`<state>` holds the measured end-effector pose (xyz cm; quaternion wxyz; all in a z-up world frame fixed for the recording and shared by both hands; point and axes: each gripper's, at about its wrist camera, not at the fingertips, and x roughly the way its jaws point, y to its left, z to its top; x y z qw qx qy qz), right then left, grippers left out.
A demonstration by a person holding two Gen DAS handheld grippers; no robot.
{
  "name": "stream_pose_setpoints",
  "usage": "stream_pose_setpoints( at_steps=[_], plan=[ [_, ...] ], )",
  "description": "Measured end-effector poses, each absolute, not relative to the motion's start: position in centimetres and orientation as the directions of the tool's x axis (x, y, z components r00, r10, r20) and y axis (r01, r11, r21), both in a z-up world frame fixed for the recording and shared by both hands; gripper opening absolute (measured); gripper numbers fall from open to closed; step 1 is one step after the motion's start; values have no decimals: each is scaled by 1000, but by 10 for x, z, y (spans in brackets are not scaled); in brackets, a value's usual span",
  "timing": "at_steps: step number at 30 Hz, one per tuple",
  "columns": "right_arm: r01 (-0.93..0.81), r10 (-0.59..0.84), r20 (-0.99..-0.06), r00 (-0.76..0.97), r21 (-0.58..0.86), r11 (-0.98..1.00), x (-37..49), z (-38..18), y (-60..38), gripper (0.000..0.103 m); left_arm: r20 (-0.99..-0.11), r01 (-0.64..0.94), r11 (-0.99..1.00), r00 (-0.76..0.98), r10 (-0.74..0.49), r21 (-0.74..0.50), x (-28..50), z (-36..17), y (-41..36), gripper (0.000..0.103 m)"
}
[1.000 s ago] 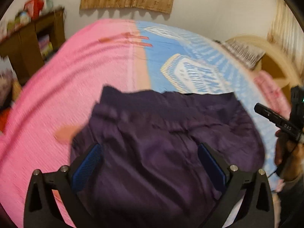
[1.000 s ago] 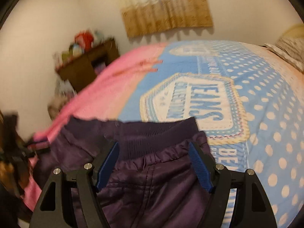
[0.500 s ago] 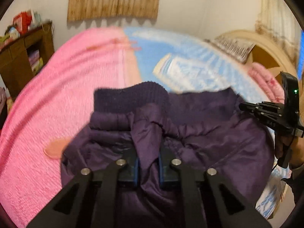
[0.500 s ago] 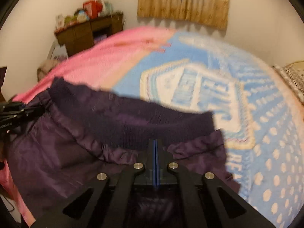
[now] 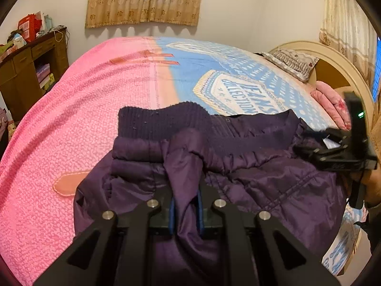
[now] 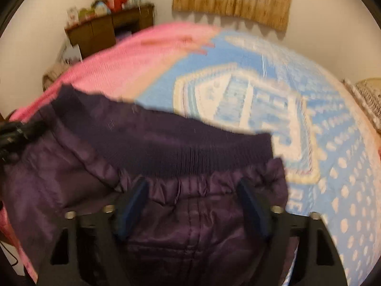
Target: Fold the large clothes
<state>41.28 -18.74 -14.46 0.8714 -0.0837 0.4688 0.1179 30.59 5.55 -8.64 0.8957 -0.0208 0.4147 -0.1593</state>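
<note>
Where the bedspread [image 5: 238, 88] reads, perhaps, "JEANS", the left gripper [image 5: 185, 205] pinches the jacket [image 5: 262, 181].

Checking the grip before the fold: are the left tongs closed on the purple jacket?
Yes, the left tongs pinch a raised fold of the purple jacket between their blue pads.

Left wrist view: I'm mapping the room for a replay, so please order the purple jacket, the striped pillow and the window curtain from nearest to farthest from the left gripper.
1. purple jacket, pinched in the left gripper.
2. striped pillow, far right on the bed.
3. window curtain, on the back wall.
</note>
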Motion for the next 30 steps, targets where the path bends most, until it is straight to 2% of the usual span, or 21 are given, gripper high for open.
stream_pose_setpoints(
  at_steps=[3, 5, 8, 12, 18, 21, 23, 24, 26, 30],
  plan=[
    [-287, 141, -815, 562, -32, 957, 409, -142, -190, 41, -730, 267, 950, 615, -298, -163, 308, -91, 56, 14],
    [-322, 184, -789, 586, -18, 946, 398, -129, -187, 0, -704, 262, 948, 639, -309, -179, 302, -84, 59, 12],
    [-338, 139, -744, 654, -123, 933, 382, -112, -173, 0, -636, 272, 939, 692, -342, -208, 288, -59, 65, 12],
    [-316, 136, -716, 685, -124, 940, 386, -103, -175, 0, -595, 279, 943, 733, -330, -180, 283, -37, 61, 12],
    [-249, 102, -669, 736, -128, 960, 402, -88, -179, 0, -630, 209, 957, 720, -290, -201, 312, -51, 66, 12],
    [-228, 54, -694, 718, -162, 960, 421, -110, -174, 0, -684, 178, 975, 696, -219, -132, 335, -77, 58, 15],
    [-216, 34, -713, 700, -166, 962, 430, -127, -175, 0, -736, 173, 977, 643, -210, -127, 347, -99, 55, 21],
    [-215, 33, -719, 694, -162, 963, 433, -132, -176, 0, -742, 167, 981, 644, -186, -101, 351, -108, 53, 30],
    [-214, 27, -742, 670, -158, 964, 437, -151, -177, 0, -749, 155, 985, 643, -160, -78, 352, -116, 51, 41],
    [-214, -29, -716, 697, -247, 945, 430, -162, -164, 0, -753, 139, 988, 641, -146, -73, 348, -130, 50, 46]
  ],
)
